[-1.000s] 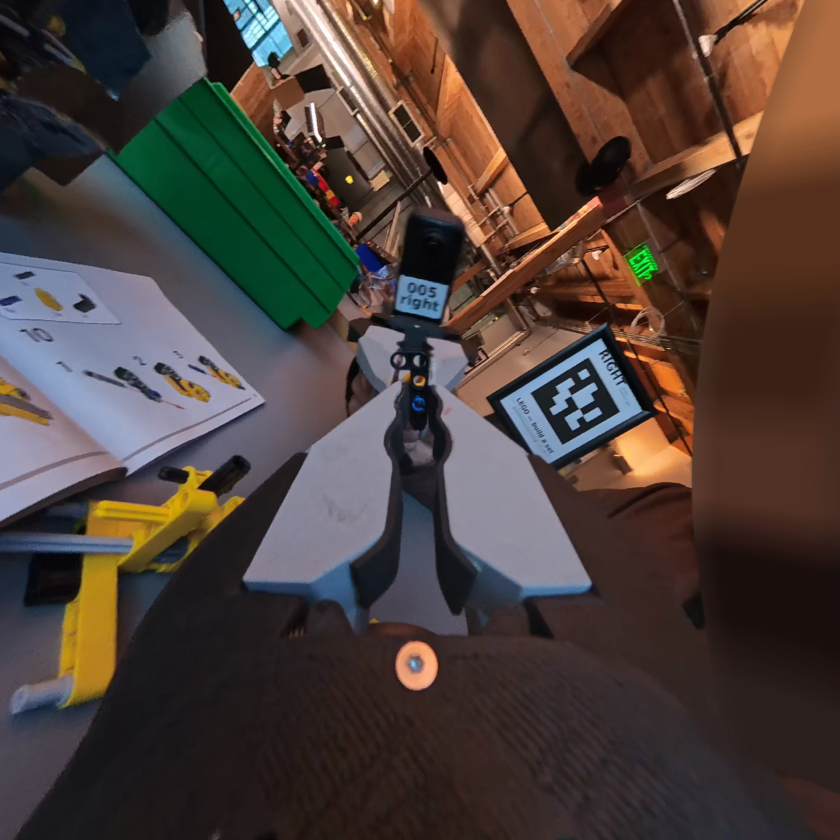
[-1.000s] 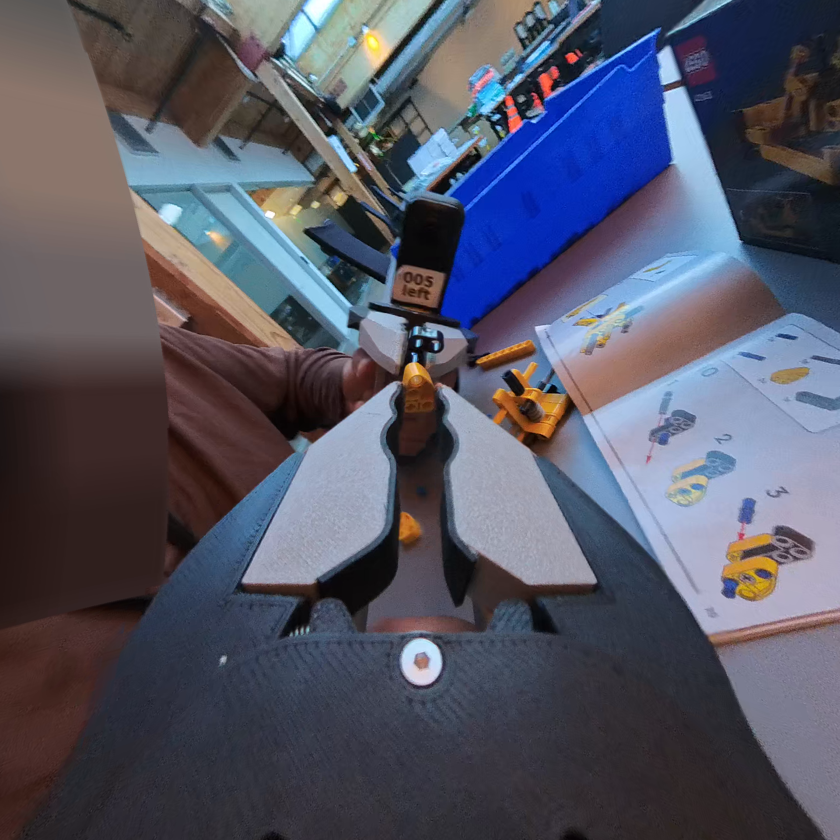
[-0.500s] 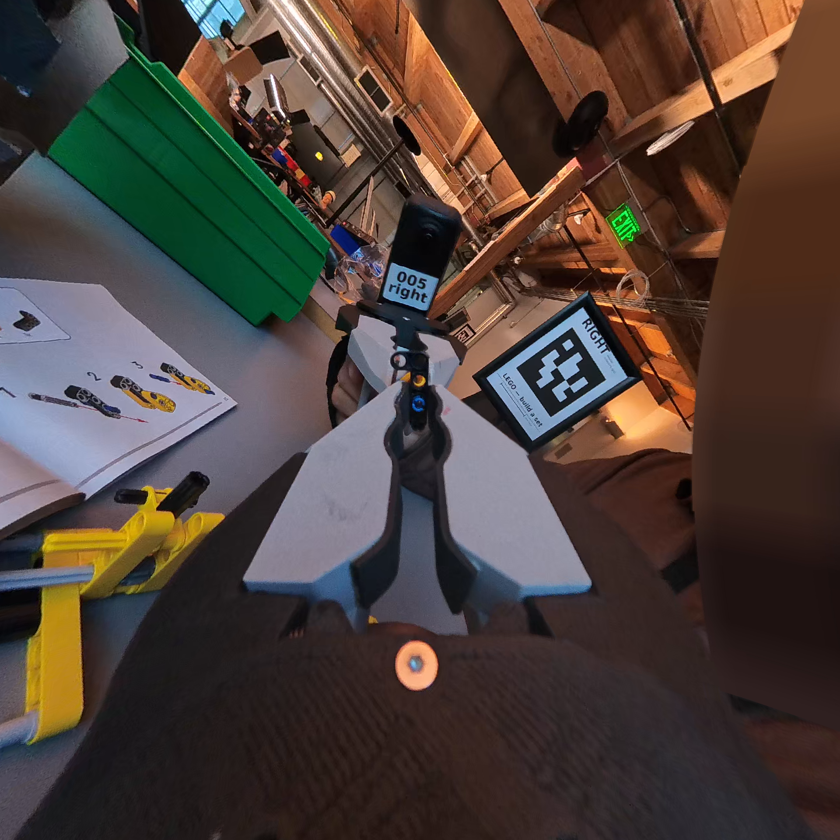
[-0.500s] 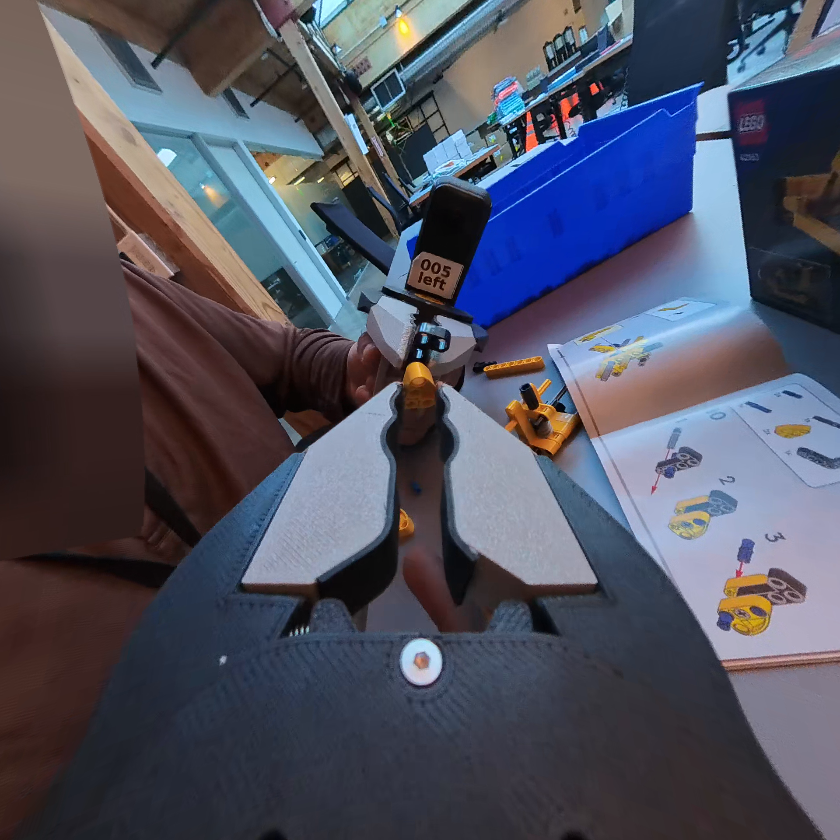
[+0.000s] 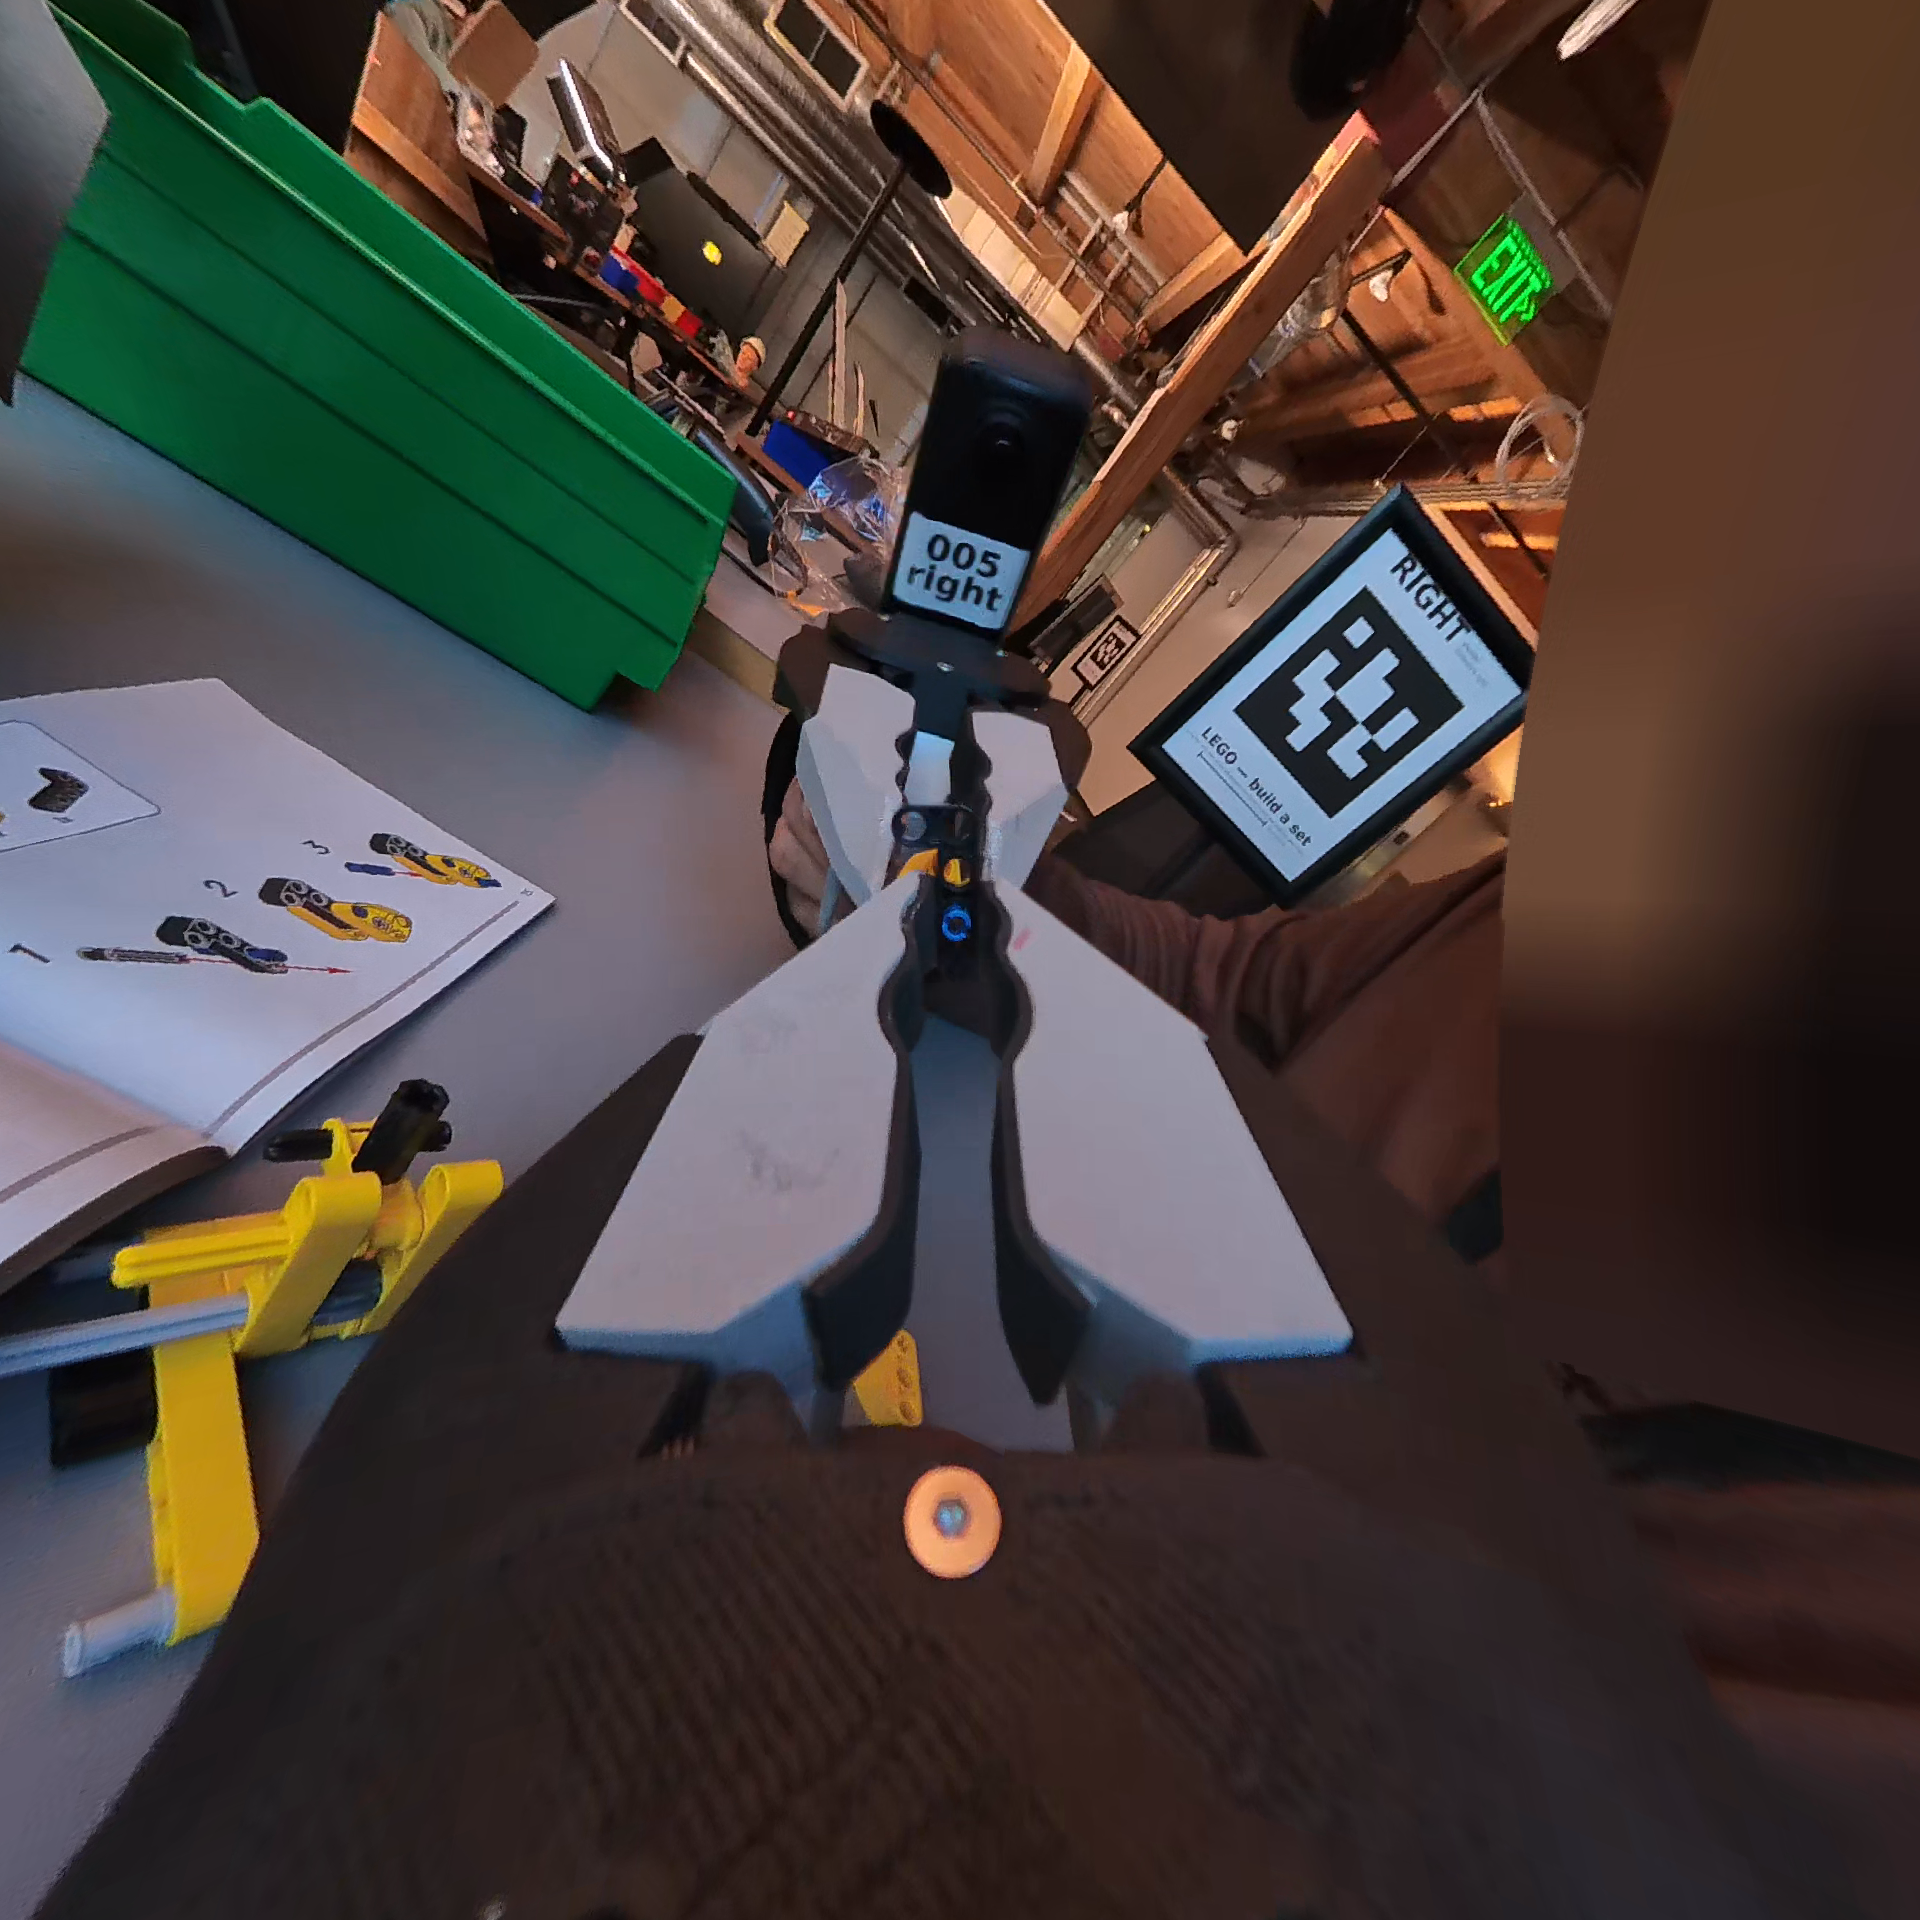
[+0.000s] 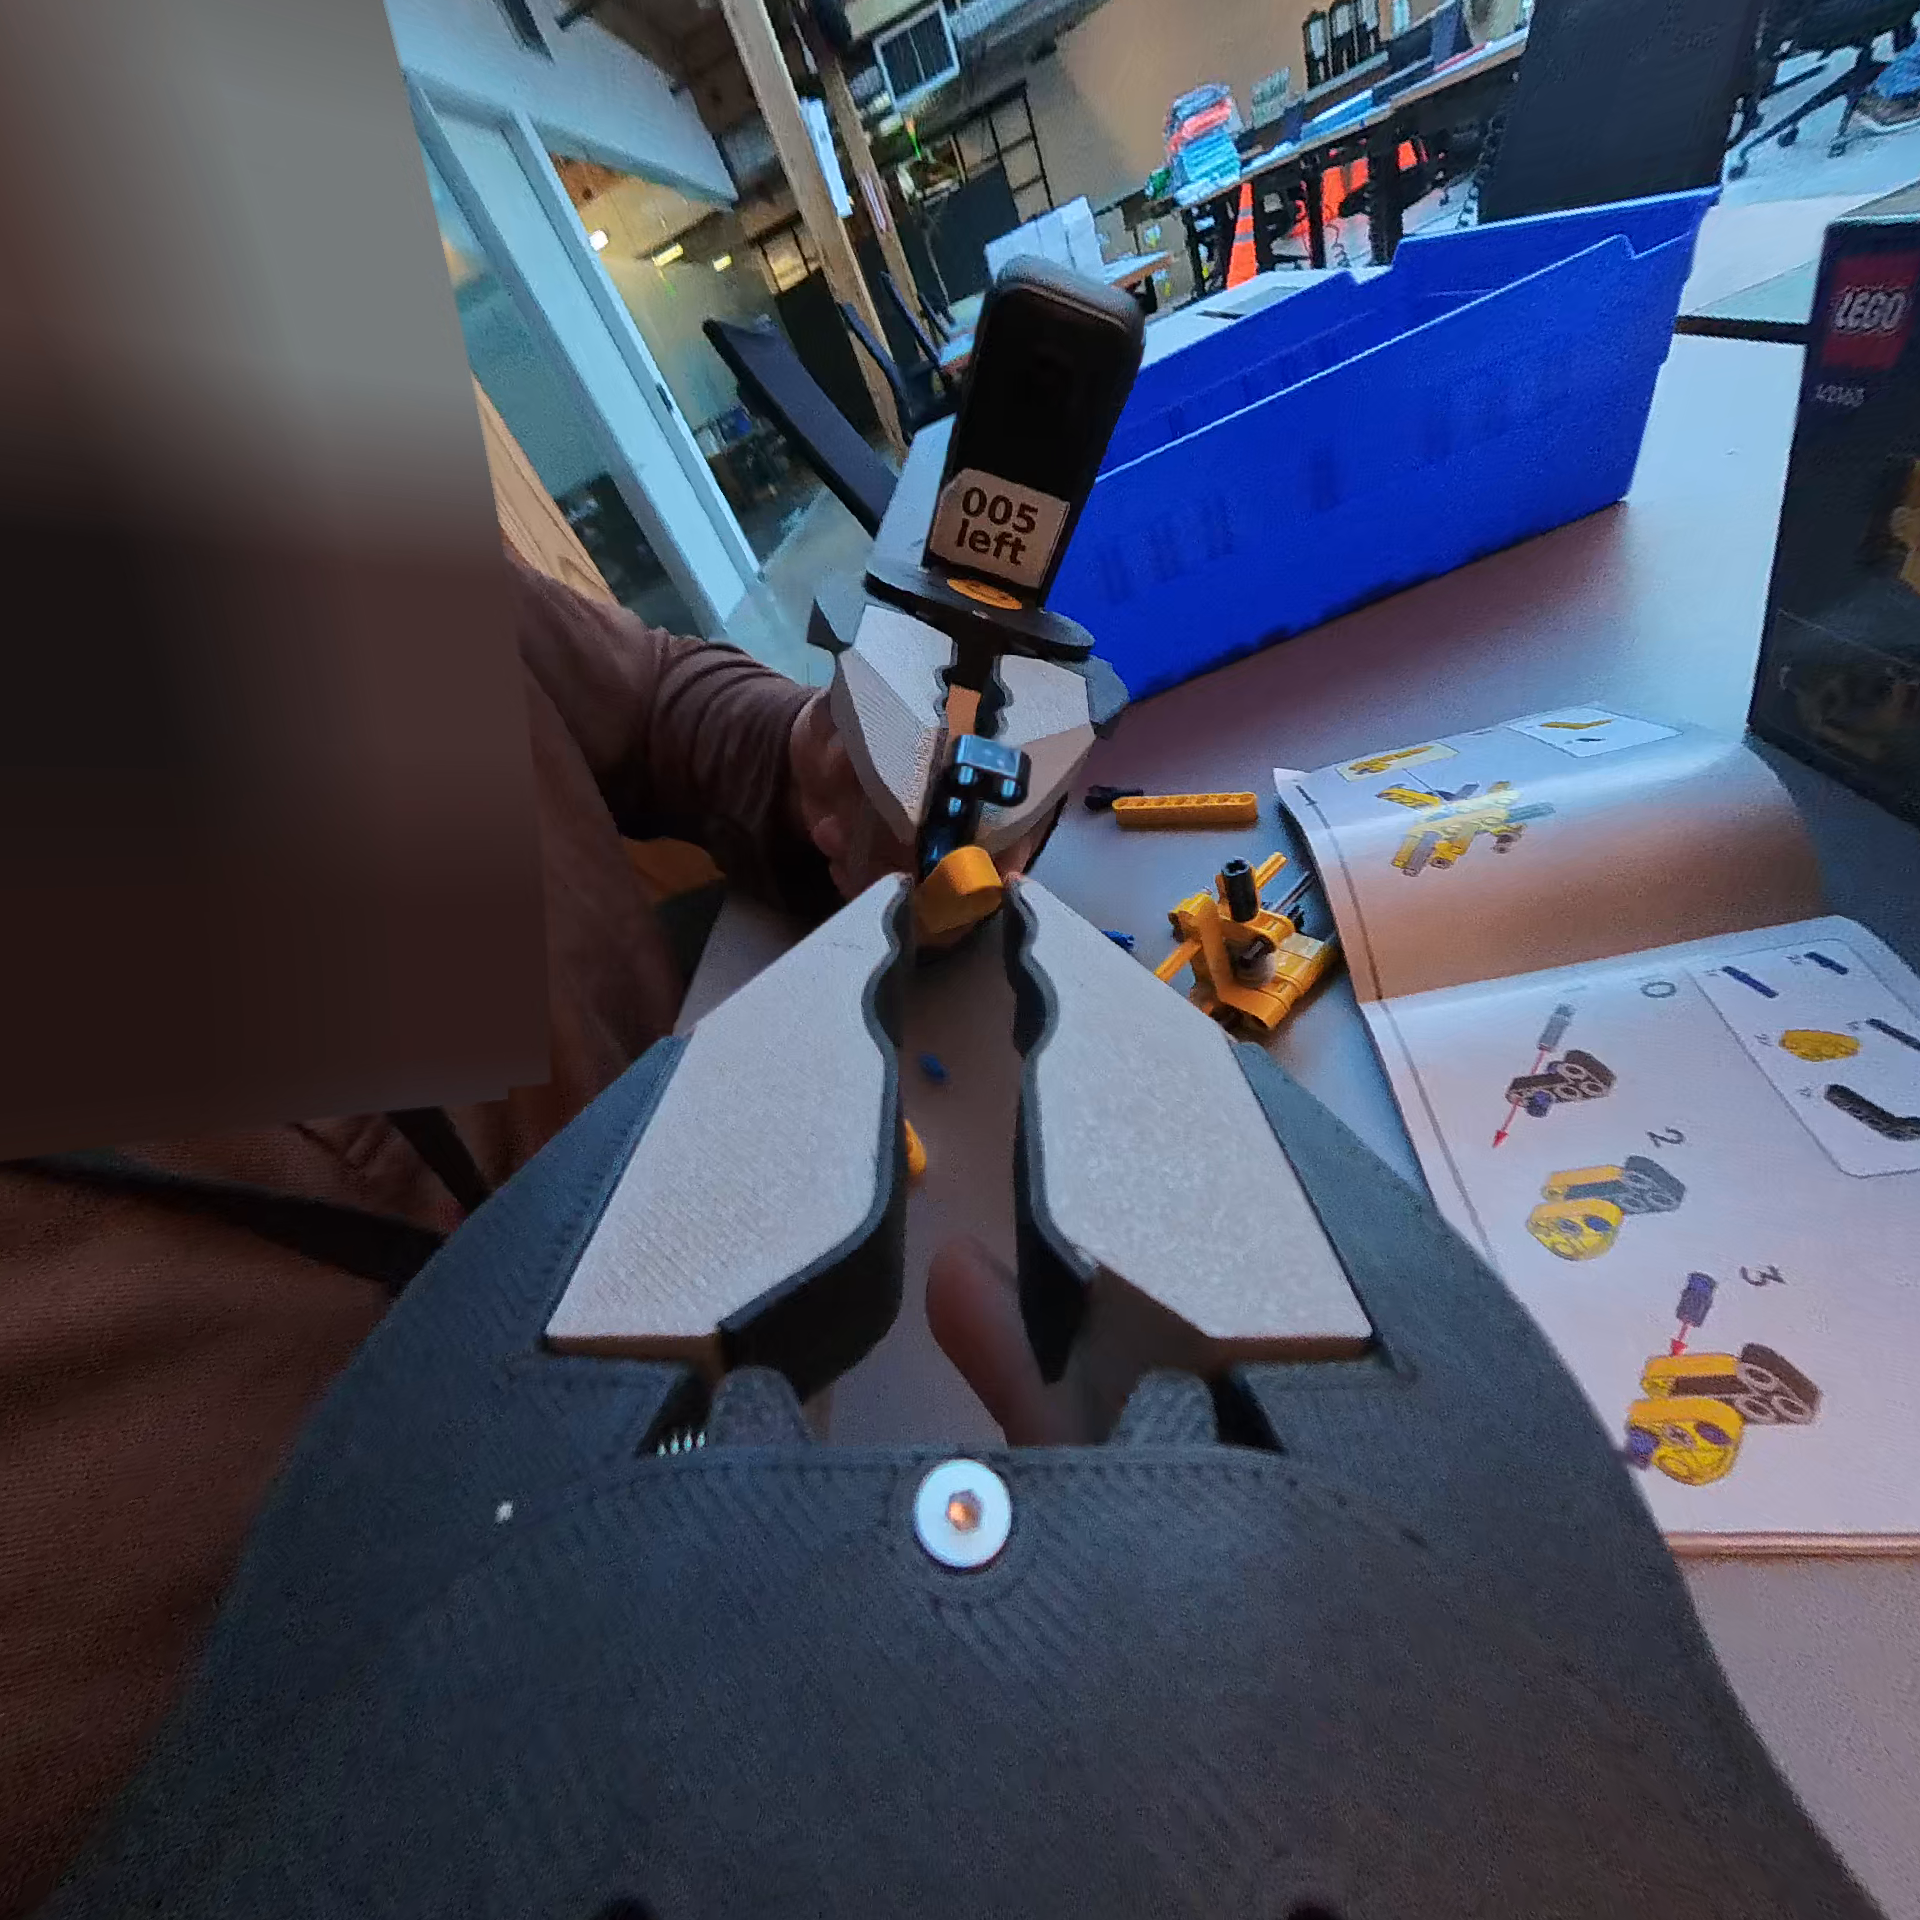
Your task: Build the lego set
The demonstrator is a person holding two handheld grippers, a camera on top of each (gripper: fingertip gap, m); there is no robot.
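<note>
My left gripper (image 5: pixel 951 909) and right gripper (image 6: pixel 956 902) meet tip to tip above the table's near edge. Between them is a small assembly. In the right wrist view my right gripper is shut on its yellow piece (image 6: pixel 956 891). A black beam (image 6: pixel 982 774) sits at the far end, in the left gripper's (image 6: pixel 966 769) tips. In the left wrist view my left gripper is shut on the black part with a blue pin (image 5: pixel 954 925). Beyond it stand a holed black beam (image 5: pixel 930 826) and the right gripper (image 5: pixel 935 810).
An open instruction booklet (image 5: pixel 260 883) (image 6: pixel 1662 1143) lies on the grey table. Beside it are a yellow sub-assembly (image 5: pixel 260 1278) (image 6: pixel 1247 945) and a loose yellow beam (image 6: pixel 1184 808). Further back are a green bin (image 5: pixel 364 416), a blue bin (image 6: pixel 1351 468), the set's box (image 6: pixel 1860 520) and a framed marker sign (image 5: pixel 1340 707). The tips of both grippers are at nearly the same place. From either gripper's tips it is about 20 centimetres to the loose yellow beam (image 6: pixel 1184 808).
Both grippers have stayed tip to tip on the assembly. The pair has turned and lifted a little. More of the black beam shows between them in the right wrist view.
</note>
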